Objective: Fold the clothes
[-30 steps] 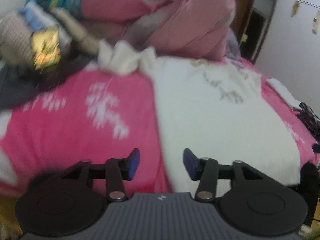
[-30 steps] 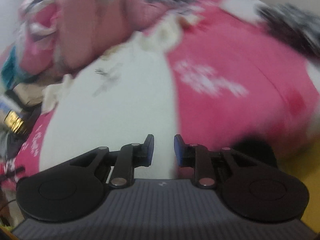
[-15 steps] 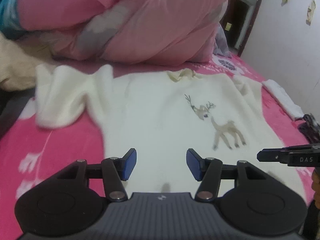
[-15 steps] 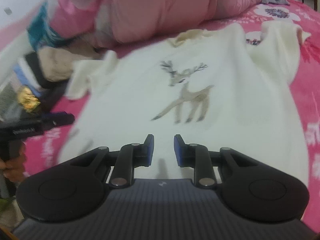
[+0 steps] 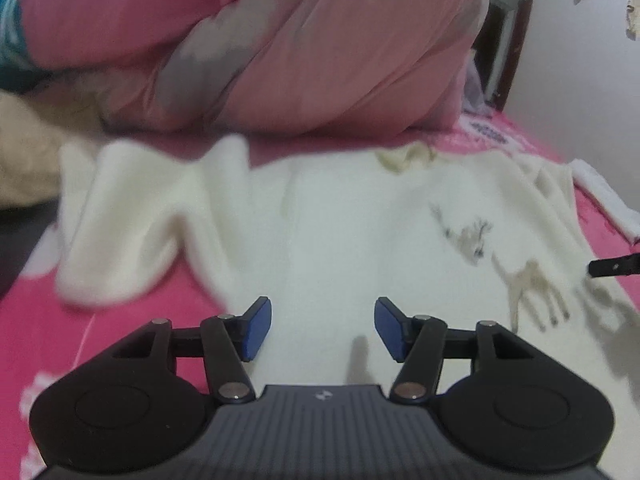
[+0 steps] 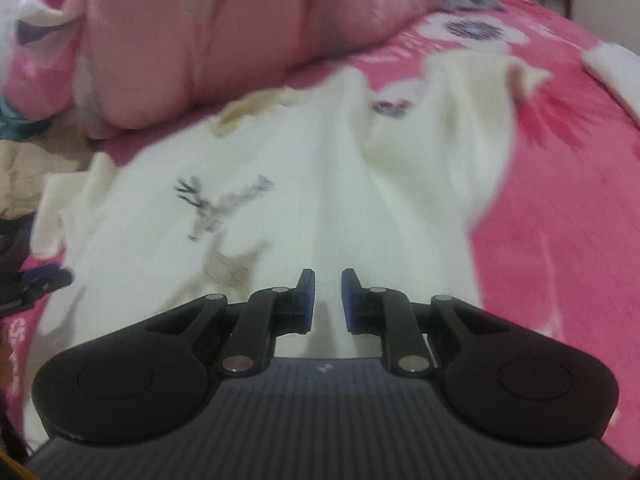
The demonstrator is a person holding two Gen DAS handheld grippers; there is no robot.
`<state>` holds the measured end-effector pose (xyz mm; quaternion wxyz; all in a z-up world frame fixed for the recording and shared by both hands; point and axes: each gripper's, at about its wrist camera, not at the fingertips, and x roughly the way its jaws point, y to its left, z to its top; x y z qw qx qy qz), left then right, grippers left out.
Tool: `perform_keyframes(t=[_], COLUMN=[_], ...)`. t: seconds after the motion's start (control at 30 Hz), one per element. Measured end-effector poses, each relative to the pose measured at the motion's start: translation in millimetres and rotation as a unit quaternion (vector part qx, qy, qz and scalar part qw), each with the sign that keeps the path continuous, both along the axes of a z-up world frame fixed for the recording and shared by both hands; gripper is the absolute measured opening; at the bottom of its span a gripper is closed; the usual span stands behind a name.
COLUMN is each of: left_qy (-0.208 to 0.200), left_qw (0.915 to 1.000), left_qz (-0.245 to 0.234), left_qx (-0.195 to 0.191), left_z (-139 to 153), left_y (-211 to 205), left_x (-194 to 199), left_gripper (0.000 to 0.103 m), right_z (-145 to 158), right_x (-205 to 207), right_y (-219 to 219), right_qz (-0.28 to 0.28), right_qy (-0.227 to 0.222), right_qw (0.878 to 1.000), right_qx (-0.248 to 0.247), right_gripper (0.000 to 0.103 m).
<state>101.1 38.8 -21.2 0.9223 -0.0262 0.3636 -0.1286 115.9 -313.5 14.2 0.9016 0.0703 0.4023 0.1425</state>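
A: Where does the left wrist view sit?
B: Behind the left claw, angled down, close over the white sweater.
A: And the right?
B: Behind the right claw, same tilt. Both share the sweater's deer print and the pink quilt.

One sweater, two tongs

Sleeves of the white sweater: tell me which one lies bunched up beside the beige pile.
The sleeve at the left of the left wrist view; it lies crumpled beside the beige pile. The other sleeve lies on pink bedding.
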Motion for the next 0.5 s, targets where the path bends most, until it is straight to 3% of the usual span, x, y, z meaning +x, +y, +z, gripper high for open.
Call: perform_keyframes(t=[0.13,0.23,0.33,0.5], left_qy=[0.019,0.013,0.007,-0.010], left_qw=[0.9994,0.9990,0.9988,0.9988], left_qz=[0.023,0.033,0.033,0.035], left_qx=[-0.014,-0.028,-0.036,-0.033], left_z=[-20.8,-29.1,-30.8,-34.9], left_y=[-5.9,-2.2,1.1,-1.8], left_x=[21.8,23.2,24.2,23.8], left_gripper=[0.058,0.057,0.057,0.058], right_z=[-23.5,-16.6,1.5,28.7], right_x=[20.7,31.0,30.2,39.1], right_y=[8.5,-20.8,-40.1,-26.7], right_qz=[-0.003,-0.043,-0.069,-0.055], right_qy=[0.022,0.016,-0.002,-0.042], right_qw=[0.999,0.999,0.997,0.997], right_qx=[-0.031,0.003,0.021,-0.023], right_gripper=[0.009,0.000,0.004,0.014])
